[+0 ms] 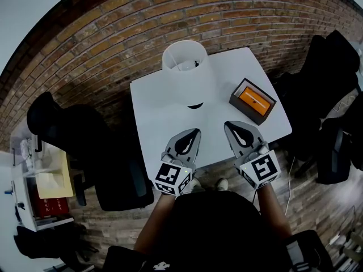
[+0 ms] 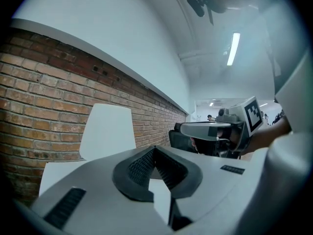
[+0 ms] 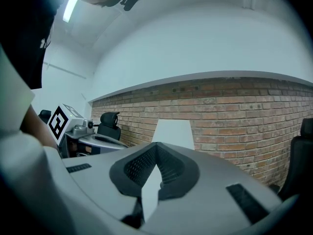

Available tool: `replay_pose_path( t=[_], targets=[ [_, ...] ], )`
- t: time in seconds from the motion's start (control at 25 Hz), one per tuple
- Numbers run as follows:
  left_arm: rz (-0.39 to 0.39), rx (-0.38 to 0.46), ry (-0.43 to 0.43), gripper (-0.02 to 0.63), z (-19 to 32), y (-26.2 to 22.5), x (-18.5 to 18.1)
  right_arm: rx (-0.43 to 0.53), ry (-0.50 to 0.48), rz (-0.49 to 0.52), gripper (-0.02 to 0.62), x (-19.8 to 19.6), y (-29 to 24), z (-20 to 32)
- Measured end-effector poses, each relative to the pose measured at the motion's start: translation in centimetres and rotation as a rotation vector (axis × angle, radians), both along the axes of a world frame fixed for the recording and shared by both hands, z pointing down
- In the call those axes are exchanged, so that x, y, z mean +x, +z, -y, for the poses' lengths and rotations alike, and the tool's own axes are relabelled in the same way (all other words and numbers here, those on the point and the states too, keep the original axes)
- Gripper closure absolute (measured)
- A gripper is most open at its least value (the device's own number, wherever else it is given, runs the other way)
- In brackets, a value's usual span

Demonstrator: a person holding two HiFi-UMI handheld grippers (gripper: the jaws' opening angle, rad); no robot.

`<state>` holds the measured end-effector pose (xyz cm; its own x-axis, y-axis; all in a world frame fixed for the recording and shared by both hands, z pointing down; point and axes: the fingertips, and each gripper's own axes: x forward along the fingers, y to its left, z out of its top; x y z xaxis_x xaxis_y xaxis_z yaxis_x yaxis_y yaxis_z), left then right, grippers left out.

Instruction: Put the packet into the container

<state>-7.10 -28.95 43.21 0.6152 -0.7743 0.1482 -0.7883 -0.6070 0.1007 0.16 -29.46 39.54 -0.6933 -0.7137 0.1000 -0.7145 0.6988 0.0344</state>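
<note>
The orange-topped packet (image 1: 253, 99) lies at 2 o'clock on the desk (image 1: 164, 109), with the white container (image 1: 184, 58) at 12. The packet is judged light and boxy and is best gripped across its narrow sides. The left claw (image 1: 194, 132) and right claw (image 1: 229, 125) are closed tight and empty.

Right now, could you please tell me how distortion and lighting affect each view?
Head view: fisheye bows the brick wall around the white table; corners black. Left gripper view: ceiling strip light glares, edges dim. Right gripper view: similarly curved, dark at left.

The right gripper (image 3: 156, 150), jaws together and empty, faces the white container (image 3: 173, 131) straight ahead, with the left gripper (image 3: 100, 141) to its left.
</note>
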Motion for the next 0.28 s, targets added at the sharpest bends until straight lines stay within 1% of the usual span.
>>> replay_pose_path(
  t=[0.08,0.28],
  targets=[
    [-0.002,-0.002,-0.004,0.600,-0.12,0.12,0.03,0.014,0.007,0.017,0.591,-0.03,-0.22,0.08],
    [0.003,0.005,-0.007,0.600,-0.25,0.02,0.32,0.008,0.001,0.010,0.591,0.12,-0.06,0.02]
  ],
)
